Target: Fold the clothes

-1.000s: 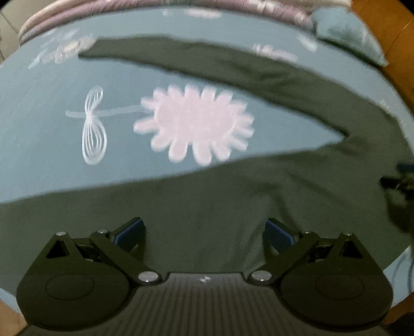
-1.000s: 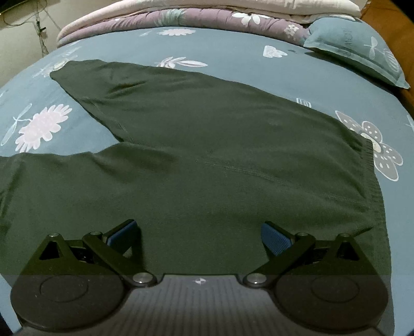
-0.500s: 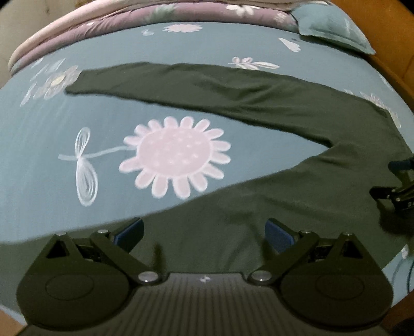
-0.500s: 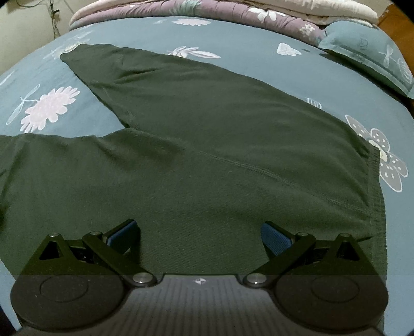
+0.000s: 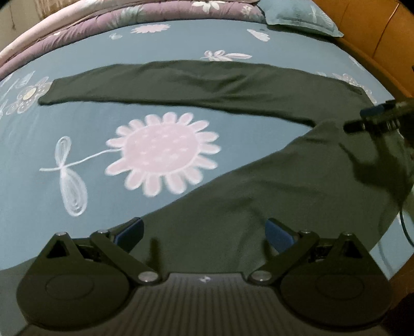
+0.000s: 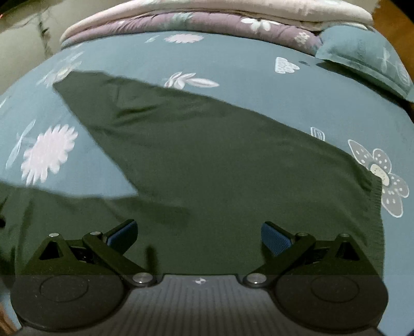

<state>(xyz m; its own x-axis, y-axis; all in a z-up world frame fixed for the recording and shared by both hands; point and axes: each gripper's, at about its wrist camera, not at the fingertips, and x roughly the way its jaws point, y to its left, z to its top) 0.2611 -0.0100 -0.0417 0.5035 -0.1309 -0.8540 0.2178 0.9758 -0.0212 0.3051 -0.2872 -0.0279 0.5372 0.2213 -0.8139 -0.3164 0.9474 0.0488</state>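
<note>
Dark green trousers (image 5: 258, 196) lie spread flat on a teal flowered bedsheet (image 5: 77, 124), legs apart in a V. The far leg (image 5: 181, 82) runs left across the bed; the near leg passes under my left gripper (image 5: 204, 232), which is open and empty above it. In the right wrist view the trousers (image 6: 207, 165) fill the middle, with the ribbed waistband (image 6: 375, 206) at the right. My right gripper (image 6: 199, 235) is open and empty above the seat area. It also shows in the left wrist view (image 5: 377, 116) at the right edge.
A teal pillow (image 6: 362, 54) lies at the bed's far right corner. Folded purple and pink quilts (image 6: 207, 18) are stacked along the far edge. A wooden bed frame (image 5: 375, 38) borders the right side.
My left gripper has pulled back and lifted, so more of the sheet and the far leg shows. My right gripper has shifted slightly; both stay open.
</note>
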